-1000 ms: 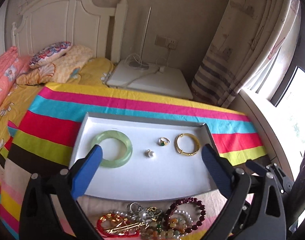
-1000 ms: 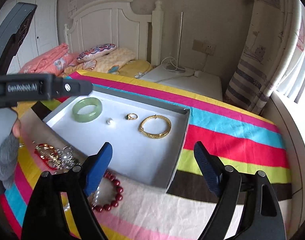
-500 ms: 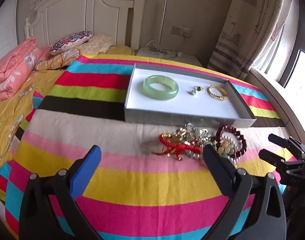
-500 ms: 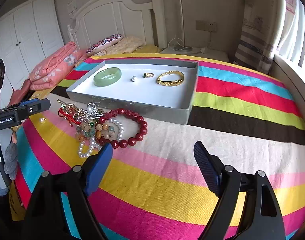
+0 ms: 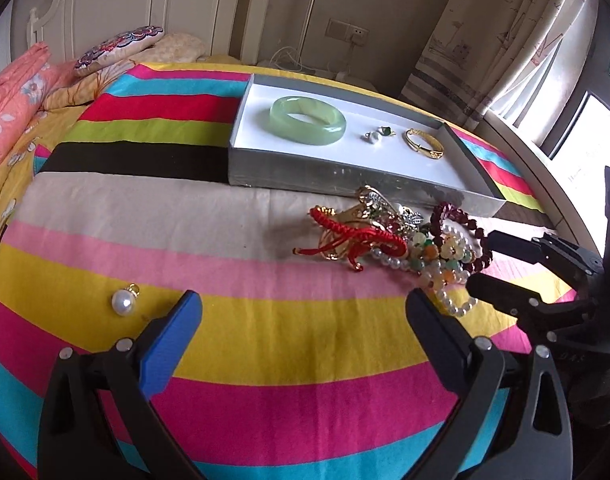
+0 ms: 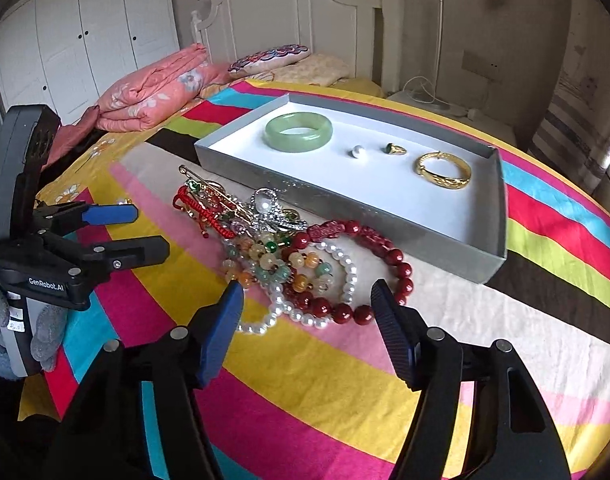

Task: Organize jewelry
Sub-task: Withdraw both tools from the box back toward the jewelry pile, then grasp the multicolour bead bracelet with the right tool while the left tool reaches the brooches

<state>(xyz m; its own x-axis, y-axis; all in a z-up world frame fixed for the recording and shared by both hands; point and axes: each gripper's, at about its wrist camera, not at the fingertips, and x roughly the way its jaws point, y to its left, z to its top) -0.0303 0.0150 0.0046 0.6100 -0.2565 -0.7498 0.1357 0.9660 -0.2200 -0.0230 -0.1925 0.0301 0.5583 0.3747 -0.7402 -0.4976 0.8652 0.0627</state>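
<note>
A grey tray (image 5: 345,178) with a white floor holds a jade bangle (image 5: 307,120), a small pearl (image 5: 372,137), a green-stone ring (image 5: 387,132) and a gold bangle (image 5: 423,144). In front of it lies a tangled jewelry pile (image 5: 389,240). A loose pearl pendant (image 5: 123,302) rests just left of my left gripper (image 5: 305,320), which is open and empty. My right gripper (image 6: 308,292) is open, its fingers flanking the near edge of the red bead bracelet (image 6: 385,256) and the pearl bracelet (image 6: 349,276). The red cord bracelet (image 6: 201,212) lies on the pile's left side.
Everything sits on a striped blanket (image 6: 345,380) over a bed. A folded pink quilt (image 6: 153,92) and a pillow (image 6: 269,56) lie by the headboard. A gloved hand (image 6: 1,320) holds the left gripper (image 6: 151,229). Curtains (image 5: 485,40) hang at the right.
Both grippers have drawn back from over the tray and dropped low over the blanket. The jewelry pile now lies close to the right gripper, and the pearl pendant has come into the left view.
</note>
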